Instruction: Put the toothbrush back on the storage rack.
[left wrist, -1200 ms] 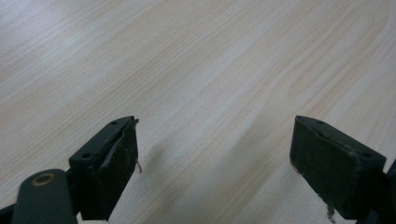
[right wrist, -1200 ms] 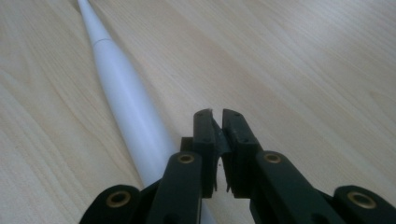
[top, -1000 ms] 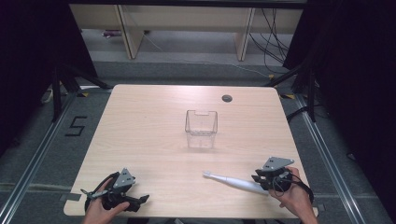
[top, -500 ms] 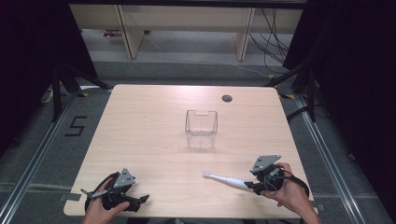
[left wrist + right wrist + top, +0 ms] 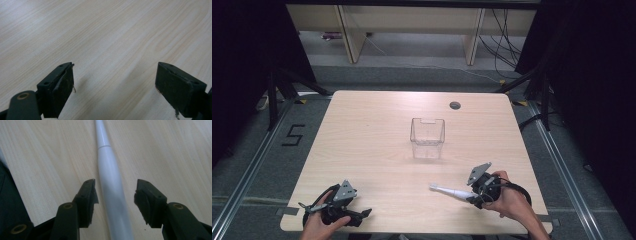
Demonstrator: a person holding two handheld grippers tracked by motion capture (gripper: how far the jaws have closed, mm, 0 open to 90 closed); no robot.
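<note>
The slim white plastic electric toothbrush [image 5: 452, 191] lies flat on the pale wooden surface [image 5: 377, 135], near its front right edge, its head pointing left. The right tongs [image 5: 115, 195] straddle its thick handle, having just been opening, with a gap on either side and no grip. The left tongs [image 5: 115, 82] rest wide apart with nothing between them. The clear square plastic container [image 5: 427, 138] stands unfilled, well apart. By my judgement, pickup and placing remain.

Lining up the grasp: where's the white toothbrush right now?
In the high view, the toothbrush lies near the table's front right, between the right gripper's open jaws.
</note>
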